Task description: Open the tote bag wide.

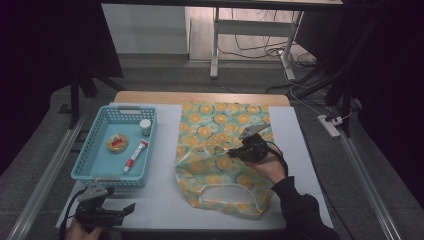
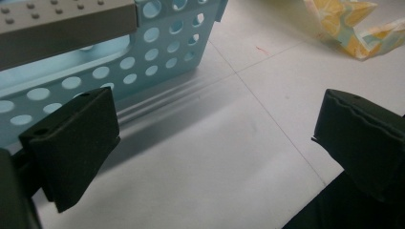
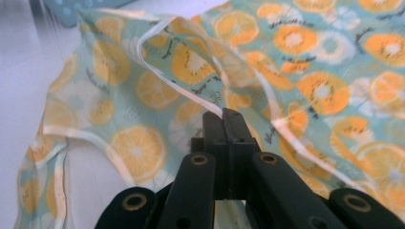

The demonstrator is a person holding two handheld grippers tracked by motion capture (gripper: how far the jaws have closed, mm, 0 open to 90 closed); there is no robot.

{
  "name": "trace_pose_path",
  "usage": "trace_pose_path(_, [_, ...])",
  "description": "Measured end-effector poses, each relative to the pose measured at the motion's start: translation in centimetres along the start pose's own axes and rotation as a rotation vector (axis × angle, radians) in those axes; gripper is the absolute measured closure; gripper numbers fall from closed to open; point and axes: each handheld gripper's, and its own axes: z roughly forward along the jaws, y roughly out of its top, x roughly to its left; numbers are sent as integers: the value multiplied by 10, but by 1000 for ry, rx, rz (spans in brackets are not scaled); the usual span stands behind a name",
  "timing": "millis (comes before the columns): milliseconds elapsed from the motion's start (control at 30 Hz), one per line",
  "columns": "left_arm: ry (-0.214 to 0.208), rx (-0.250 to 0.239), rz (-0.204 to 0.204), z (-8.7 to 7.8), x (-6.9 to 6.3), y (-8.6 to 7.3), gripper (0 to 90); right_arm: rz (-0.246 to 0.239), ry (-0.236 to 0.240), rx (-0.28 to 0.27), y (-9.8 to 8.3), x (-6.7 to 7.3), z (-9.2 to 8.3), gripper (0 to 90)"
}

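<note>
Right gripper (image 3: pixel 224 114) pinches the bag (image 3: pixel 305 71) by its hem alone; thin fabric may slip out. Left gripper (image 2: pixel 210 138) idles agape near the table's (image 1: pixel 165 200) front edge.

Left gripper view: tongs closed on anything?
No: the left tongs stand wide apart over the bare white table, beside the blue basket, with nothing between them.

Dim room w/ grey floor (image 1: pixel 40 165); metal-legged desk (image 1: pixel 220 45) stood behind, cables (image 1: pixel 260 47) & power strip (image 1: pixel 330 126) nearby
</note>
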Motion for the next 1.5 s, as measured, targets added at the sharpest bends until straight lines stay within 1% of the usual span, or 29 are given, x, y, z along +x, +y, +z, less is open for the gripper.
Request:
trace_pose_path(100, [0,-1,0,0,0,0,17,2,-1,-10,6,-3,-3,900])
trace_pose_path(167, [0,0,1,0,0,0,17,19,11,-29,11,-8,-6,900])
trace_pose_path(333, [-1,0,1,0,0,0,17,53,31,-55,20,-16,-12,900])
trace_pose_path(467, [-1,0,1,0,0,0,17,54,32,-66,27,-18,-15,900])
trace_pose_path(700, [-1,0,-1,0,0,0,17,28,4,-80,40,-21,-23,900])
trace_pose_path(867, [-1,-1,-1,0,0,0,17,22,-10,-106,53,-23,-27,900])
trace_pose_path(1033, [-3,-1,-1,0,0,0,18,27,-18,-118,63,-25,-30,900])
trace_pose_path(1500, [-5,0,-3,0,1,0,17,51,-28,-135,81,-38,-30,900])
